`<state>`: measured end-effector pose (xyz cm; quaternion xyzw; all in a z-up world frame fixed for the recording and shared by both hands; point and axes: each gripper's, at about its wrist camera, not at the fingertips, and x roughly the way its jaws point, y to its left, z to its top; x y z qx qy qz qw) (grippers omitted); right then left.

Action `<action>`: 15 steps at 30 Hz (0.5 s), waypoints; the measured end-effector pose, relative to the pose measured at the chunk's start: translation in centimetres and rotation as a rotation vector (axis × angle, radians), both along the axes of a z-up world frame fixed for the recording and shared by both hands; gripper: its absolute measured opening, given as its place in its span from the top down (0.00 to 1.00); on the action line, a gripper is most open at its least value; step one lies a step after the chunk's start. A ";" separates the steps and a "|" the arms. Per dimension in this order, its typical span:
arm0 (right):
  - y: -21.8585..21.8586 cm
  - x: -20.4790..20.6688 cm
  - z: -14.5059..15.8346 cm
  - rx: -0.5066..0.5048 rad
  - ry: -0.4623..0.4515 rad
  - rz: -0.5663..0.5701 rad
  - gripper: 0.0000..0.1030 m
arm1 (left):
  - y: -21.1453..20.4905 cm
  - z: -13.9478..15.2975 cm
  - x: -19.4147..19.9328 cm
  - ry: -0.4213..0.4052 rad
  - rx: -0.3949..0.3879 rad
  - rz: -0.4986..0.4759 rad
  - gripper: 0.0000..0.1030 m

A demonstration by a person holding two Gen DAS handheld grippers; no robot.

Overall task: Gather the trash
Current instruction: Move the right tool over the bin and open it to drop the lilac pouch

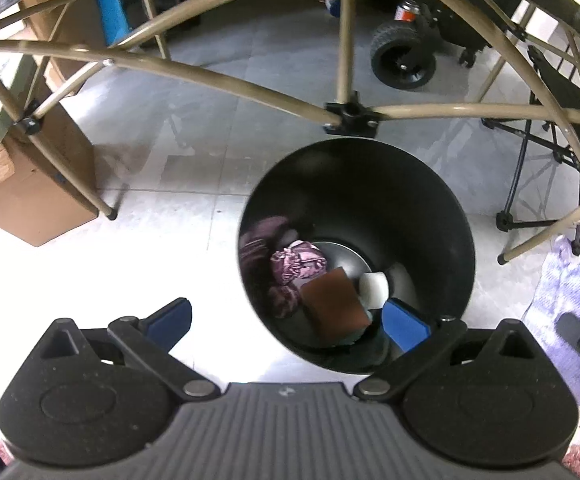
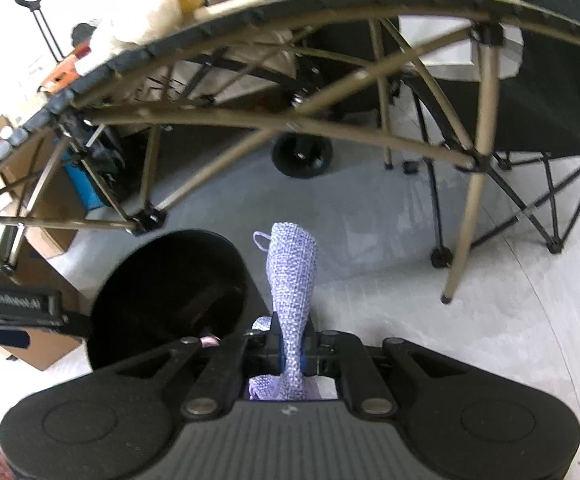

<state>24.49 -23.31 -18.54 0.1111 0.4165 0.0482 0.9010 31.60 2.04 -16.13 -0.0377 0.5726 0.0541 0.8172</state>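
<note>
Left wrist view: the left gripper (image 1: pixel 290 318) fills the bottom of the frame, its blue-padded fingers (image 1: pixel 404 324) spread wide with nothing between them.
Black bin (image 1: pixel 422 216): centre of the frame, standing on the pale tiled floor (image 1: pixel 149 240); the camera looks down into its mouth, and the right finger pad overlaps the bin's lower rim in the picture.
Bin contents: a crumpled purple wrapper (image 1: pixel 300 262) at the lower left of the interior, a brown rectangular piece (image 1: pixel 336 300) blurred in front of it, and a white block (image 1: pixel 374 286) just right of the brown piece.
Table frame (image 1: pixel 350 114): tan tubes with black joints arch across the upper half, above the bin.
Cardboard box (image 1: pixel 33 196): left edge, on the floor.
Lavender cloth (image 1: pixel 570 292): visible at the right edge of this view.
Right wrist view: the right gripper (image 2: pixel 292 354) sits at bottom centre, fingers closed narrowly and clamped on the lavender cloth (image 2: pixel 290 280).
Cloth: a knitted, speckled strip standing up from between the fingers toward the middle of the frame, with a small loop at its upper left; more of it bunches below the fingers.
Black bin (image 2: pixel 161 280): left of centre, just beside the cloth, its interior dark.
Left gripper (image 2: pixel 17 312): partly seen at the left edge, next to the bin.
Folding chair (image 2: pixel 550 100): black, upper right, on the floor behind the table leg (image 2: pixel 470 216).
</note>
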 end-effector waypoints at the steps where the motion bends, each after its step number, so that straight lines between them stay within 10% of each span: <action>1: 0.3 0.1 0.3 0.000 -0.007 0.008 0.94 | 0.4 0.1 -0.2 -0.002 -0.002 0.007 0.00; 15: 7.4 2.7 2.2 -0.023 -0.024 0.136 0.94 | 6.5 0.6 -1.8 -0.016 -0.021 0.102 0.00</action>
